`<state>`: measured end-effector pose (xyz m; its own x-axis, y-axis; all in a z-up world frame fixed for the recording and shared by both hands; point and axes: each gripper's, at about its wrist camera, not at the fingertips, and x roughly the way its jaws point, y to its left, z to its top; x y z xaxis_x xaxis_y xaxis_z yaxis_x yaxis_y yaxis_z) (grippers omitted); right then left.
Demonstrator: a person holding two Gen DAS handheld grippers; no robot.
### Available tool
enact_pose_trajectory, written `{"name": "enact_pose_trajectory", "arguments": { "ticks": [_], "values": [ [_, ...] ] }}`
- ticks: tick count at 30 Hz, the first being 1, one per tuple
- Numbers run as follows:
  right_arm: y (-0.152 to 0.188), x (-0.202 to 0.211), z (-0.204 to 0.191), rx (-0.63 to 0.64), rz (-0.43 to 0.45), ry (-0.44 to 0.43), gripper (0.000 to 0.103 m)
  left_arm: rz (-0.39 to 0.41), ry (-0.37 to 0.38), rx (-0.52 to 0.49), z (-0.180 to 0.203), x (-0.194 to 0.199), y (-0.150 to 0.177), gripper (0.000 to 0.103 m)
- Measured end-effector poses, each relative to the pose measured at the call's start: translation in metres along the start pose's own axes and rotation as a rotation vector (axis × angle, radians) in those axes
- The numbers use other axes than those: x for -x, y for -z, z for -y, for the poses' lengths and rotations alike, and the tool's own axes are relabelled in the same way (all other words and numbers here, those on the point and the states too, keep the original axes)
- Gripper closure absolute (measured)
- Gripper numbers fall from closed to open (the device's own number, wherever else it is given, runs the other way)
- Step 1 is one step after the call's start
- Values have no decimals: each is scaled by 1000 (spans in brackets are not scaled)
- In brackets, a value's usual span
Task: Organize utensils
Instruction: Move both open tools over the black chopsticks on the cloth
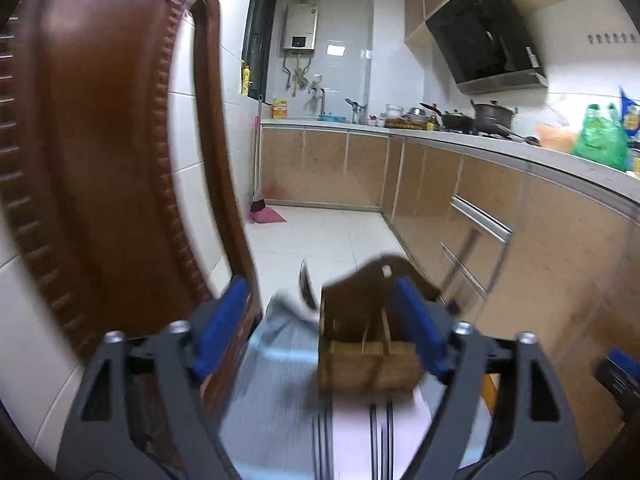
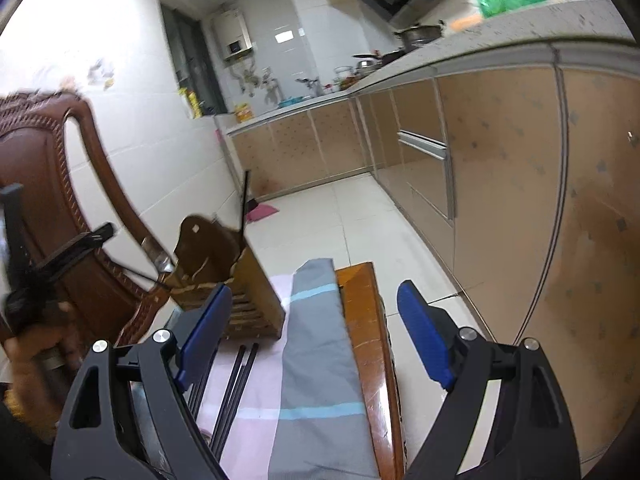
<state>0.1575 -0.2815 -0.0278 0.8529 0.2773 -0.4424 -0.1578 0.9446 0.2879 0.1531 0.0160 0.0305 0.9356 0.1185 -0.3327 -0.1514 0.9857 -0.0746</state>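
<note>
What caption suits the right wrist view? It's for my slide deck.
Open right claw hovers over black chopsticks lying before a wooden utensil holder on a cloth-covered table.

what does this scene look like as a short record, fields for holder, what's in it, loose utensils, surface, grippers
holder: wooden utensil holder standing on the cloth, beside the chair back
in holder: a spoon and a dark chopstick sticking up
loose utensils: dark chopsticks lying flat on the cloth, near side of the holder
surface: striped cloth over a wooden table
left gripper: open, nothing between the pads, facing the holder
right gripper: open, empty, above the cloth
</note>
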Motion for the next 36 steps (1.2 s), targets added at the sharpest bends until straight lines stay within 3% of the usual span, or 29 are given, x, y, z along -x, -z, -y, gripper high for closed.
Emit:
{"name": "enact_pose_trajectory", "arguments": {
  "ticks": [1, 5, 12, 16, 20, 36],
  "values": [
    [2, 1, -5, 22, -8, 2, 20, -7, 15, 1, -2, 12, 5, 16],
    [13, 5, -17, 71, -54, 8, 18, -115, 84, -10, -5, 62, 43, 14],
    [67, 37, -38, 68, -162, 11, 17, -219, 91, -115, 12, 101, 108, 14],
    [95, 68, -54, 96, -156, -1, 15, -256, 100, -129, 10, 117, 133, 14],
    [109, 79, -59, 105, -163, 5, 14, -254, 124, -111, 9, 127, 135, 14],
    [105, 81, -61, 111, -144, 21, 14, -270, 88, -89, 2, 119, 135, 14]
  ]
}}
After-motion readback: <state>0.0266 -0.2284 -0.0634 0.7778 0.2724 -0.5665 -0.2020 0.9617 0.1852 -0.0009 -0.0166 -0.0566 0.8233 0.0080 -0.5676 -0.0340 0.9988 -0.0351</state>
